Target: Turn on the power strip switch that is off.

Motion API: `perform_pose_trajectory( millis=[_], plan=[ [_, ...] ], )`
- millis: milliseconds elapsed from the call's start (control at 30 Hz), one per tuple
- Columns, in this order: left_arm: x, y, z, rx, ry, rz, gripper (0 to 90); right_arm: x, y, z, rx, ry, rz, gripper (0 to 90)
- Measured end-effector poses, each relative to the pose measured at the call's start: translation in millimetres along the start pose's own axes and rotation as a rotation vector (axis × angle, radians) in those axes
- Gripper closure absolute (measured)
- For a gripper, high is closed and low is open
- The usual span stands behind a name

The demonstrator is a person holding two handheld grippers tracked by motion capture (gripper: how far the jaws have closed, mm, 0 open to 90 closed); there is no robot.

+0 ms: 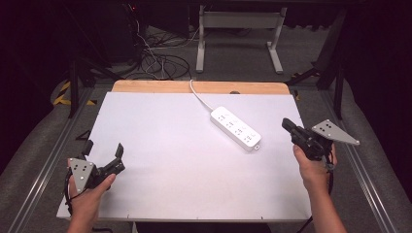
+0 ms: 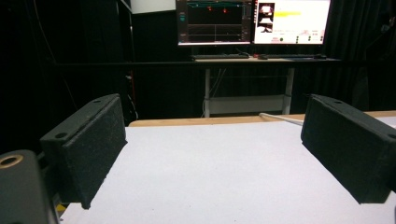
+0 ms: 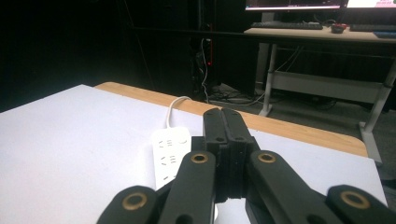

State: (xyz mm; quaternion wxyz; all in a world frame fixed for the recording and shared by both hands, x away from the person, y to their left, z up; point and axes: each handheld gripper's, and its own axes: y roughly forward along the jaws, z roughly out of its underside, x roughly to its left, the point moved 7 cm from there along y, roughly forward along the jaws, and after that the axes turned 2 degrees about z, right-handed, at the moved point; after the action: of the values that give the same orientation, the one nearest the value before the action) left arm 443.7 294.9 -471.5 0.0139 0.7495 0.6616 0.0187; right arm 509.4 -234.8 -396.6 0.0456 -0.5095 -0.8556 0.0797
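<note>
A white power strip (image 1: 235, 128) lies slantwise on the white table top (image 1: 180, 155), right of centre, its white cable (image 1: 200, 97) running off the far edge. In the right gripper view the power strip (image 3: 169, 154) lies just beyond and left of the jaws. My right gripper (image 1: 287, 124) is held at the table's right edge, jaws pressed together with nothing between them; the right gripper (image 3: 227, 122) points toward the far edge. My left gripper (image 1: 104, 150) hovers at the near left corner, jaws wide apart and empty. The left gripper (image 2: 212, 154) frames bare table.
A wooden strip (image 1: 199, 87) borders the table's far edge. Beyond it stand a white desk frame (image 1: 240, 34) and tangled cables (image 1: 155, 60) on the floor. Monitors (image 2: 252, 21) sit on a desk further back. Metal rails (image 1: 43, 160) flank the table.
</note>
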Motion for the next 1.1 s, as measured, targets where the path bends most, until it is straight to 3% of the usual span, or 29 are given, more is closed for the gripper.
perform_pose_trajectory(
  millis=[467, 1100],
  plan=[
    [-0.5, 0.1, 0.2, 0.0, 0.001, 0.0, 7.4, 7.8, 29.7, -20.3, 0.051, 0.001, 0.001, 90.0],
    [-1.1, 2.0, 1.7, 0.007, 0.008, 0.009, 7.5, 19.2, 68.6, -25.1, 0.118, 0.0, -0.013, 90.0]
  ],
)
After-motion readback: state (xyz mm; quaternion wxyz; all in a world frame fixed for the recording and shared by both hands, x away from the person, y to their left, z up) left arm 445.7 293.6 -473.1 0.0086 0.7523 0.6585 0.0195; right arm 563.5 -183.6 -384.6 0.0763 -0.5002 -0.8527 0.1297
